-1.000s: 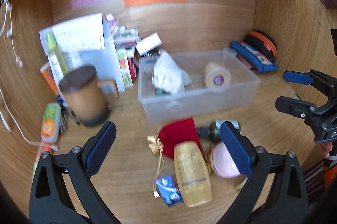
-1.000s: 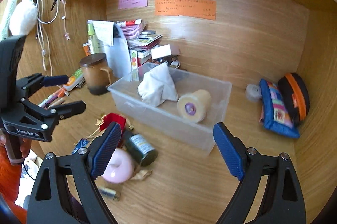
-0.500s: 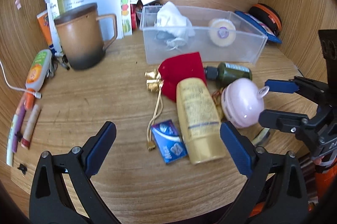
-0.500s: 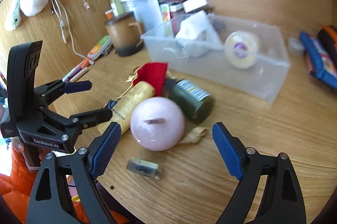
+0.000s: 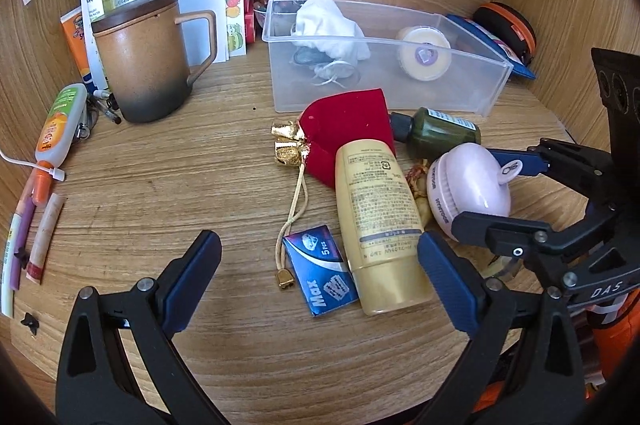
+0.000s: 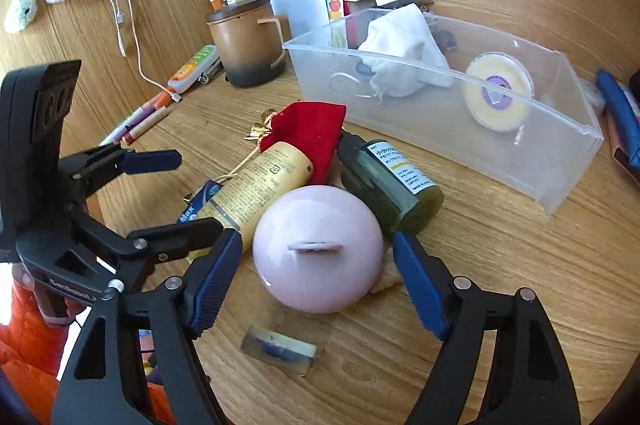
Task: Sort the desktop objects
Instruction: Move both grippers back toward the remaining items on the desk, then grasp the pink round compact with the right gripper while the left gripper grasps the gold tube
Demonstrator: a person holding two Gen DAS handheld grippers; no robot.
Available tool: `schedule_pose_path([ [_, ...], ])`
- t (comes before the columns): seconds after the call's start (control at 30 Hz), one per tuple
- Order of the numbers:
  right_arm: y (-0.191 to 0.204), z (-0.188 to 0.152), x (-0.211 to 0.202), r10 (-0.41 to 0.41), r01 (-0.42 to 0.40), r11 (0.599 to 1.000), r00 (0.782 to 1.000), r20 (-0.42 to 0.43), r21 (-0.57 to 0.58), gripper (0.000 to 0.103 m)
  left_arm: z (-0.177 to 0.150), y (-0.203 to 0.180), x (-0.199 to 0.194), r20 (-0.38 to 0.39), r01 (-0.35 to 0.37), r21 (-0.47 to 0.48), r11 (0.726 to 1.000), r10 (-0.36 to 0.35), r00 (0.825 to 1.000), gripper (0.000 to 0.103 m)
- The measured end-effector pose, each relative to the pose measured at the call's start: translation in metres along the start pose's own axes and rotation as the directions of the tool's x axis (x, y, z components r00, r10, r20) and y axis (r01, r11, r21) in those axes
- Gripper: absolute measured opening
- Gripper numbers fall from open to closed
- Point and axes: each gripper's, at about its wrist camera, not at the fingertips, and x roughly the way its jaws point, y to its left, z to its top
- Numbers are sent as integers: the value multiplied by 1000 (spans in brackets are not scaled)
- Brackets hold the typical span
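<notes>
I have both tongs over the wooden desk, and both stand wide open with nothing held; my right tongs bracket the pink round case, one blue pad just left of it and the other just right, neither visibly touching it; the case sits on the desk with its small tab facing my right camera. In the left view the same pink case lies to the right, between the fingers of the right tongs, which reach in from the right edge.

My left tongs hover near the front of the clutter; between their pads lie the blue blade packet and the bottom end of the cream bottle, which lies on its side running away from me; the bottle's far end rests on the red pouch, whose gold tassels trail to the left. The dark green bottle lies on its side just beyond the pink case, touching or nearly touching it; I cannot tell which.

Farther back stands the clear bin holding a white cloth at its left and a tape roll at its right; the brown mug stands far left; a small clear block lies near, just in front of the pink case.
</notes>
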Motion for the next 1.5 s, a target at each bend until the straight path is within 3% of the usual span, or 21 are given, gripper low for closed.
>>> schedule_pose_path([
  [0.07, 2, 1, 2, -8, 8, 1000, 1000, -2, -18, 74, 0, 2, -2, 4, -1, -6, 1000, 1, 1000, 100],
  [0.2, 6, 1, 10, -24, 24, 998, 1000, -14, -54, 61, -1, 4, -2, -1, 12, -9, 1000, -12, 1000, 100],
  [0.47, -7, -2, -2, -18, 18, 1000, 1000, 6, 9, 60, 7, -14, 7, -8, 39, 30, 999, -39, 999, 100],
  [0.5, -12, -3, -9, -25, 24, 999, 1000, 19, 24, 60, 9, -17, 9, -10, 40, 34, 999, -39, 999, 98],
  [0.63, -25, -3, -29, -48, 45, 997, 997, 53, 56, 60, 14, -23, 24, -56, 68, 39, 997, -66, 996, 67],
  [0.87, -42, -2, -49, -64, 55, 994, 994, 87, 97, 60, 17, -30, 35, -63, 47, 64, 997, -43, 997, 63],
  [1.0, -44, -3, -47, -50, 41, 994, 995, 86, 103, 60, 18, -39, 39, -55, 13, 108, 994, -7, 998, 51],
  [1.3, -42, -3, -44, -38, 29, 995, 995, 88, 98, 60, 18, -34, 34, -41, -1, 79, 997, 4, 999, 49],
  [1.5, -46, -4, -43, -39, 29, 993, 995, 88, 111, 60, 23, -29, 15, 12, 8, 53, 999, -9, 1000, 49],
])
